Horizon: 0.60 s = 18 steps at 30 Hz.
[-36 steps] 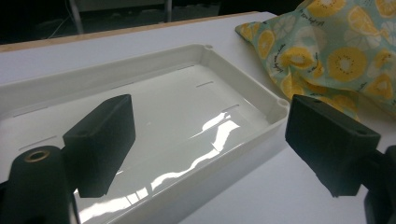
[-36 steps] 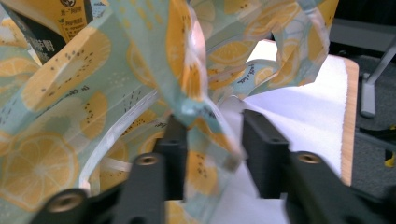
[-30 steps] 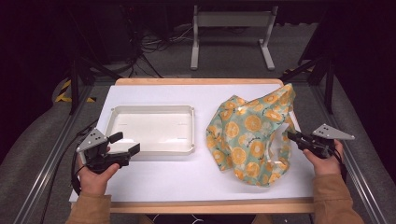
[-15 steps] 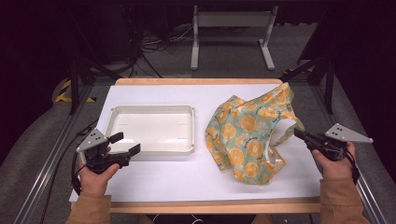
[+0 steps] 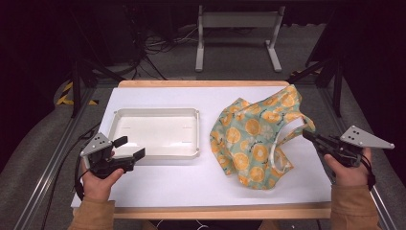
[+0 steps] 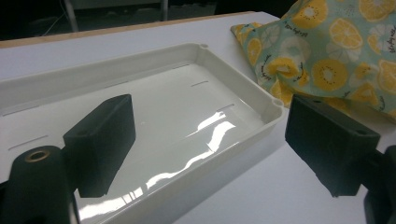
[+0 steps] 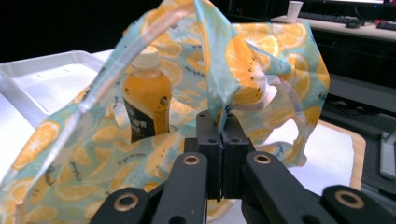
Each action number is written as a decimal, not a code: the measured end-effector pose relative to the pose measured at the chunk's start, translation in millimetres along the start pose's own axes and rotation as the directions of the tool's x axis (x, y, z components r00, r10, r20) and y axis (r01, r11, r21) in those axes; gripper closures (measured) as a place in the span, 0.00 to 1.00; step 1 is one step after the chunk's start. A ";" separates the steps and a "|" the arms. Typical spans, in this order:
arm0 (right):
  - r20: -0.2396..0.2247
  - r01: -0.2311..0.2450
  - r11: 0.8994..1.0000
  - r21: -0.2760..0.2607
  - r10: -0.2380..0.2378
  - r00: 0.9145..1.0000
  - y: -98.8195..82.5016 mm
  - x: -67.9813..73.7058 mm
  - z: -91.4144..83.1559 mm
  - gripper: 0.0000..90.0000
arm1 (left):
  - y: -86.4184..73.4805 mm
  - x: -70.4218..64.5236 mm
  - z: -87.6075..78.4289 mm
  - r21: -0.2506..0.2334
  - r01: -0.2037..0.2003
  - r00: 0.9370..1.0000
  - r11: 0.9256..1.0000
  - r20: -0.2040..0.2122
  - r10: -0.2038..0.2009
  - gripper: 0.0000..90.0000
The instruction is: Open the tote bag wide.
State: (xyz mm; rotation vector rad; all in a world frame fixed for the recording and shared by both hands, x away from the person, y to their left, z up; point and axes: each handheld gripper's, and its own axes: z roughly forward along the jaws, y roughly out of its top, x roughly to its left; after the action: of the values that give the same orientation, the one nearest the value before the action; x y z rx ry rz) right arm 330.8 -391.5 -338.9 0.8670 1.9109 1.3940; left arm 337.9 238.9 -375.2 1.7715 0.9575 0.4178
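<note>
Left gripper: we see its jaws spread wide with nothing between them, held low at the near left corner of the tray.
Tray: white, shallow, empty, on the left half of the white table.
Bag: we note a cloth bag printed with orange slices, lying right of the tray and just beside it, one side pulled up.
Bottle: we see an orange drink bottle upright inside the bag's mouth, in the right gripper view.
Right gripper: jaws clenched tight on the bag's edge, lifting it at the table's right side.
</note>
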 end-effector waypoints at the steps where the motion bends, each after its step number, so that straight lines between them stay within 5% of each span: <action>1: -0.002 0.002 1.000 -0.003 -0.002 1.000 1.7 1.1 -0.9 0.99 | 0.0 0.0 0.0 0.000 0.000 1.000 1.000 0.000 0.000 0.19; 18: -0.047 0.021 0.997 -0.077 -0.025 0.999 19.2 13.8 -8.1 0.98 | -1.4 -2.2 3.3 0.012 0.006 1.000 1.000 0.004 -0.006 0.19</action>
State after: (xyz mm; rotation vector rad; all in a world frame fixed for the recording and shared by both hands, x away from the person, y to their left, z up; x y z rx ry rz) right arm 319.1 -380.7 -319.8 0.7792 1.8844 1.4765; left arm 338.2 235.4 -377.5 1.7793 0.9647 0.4053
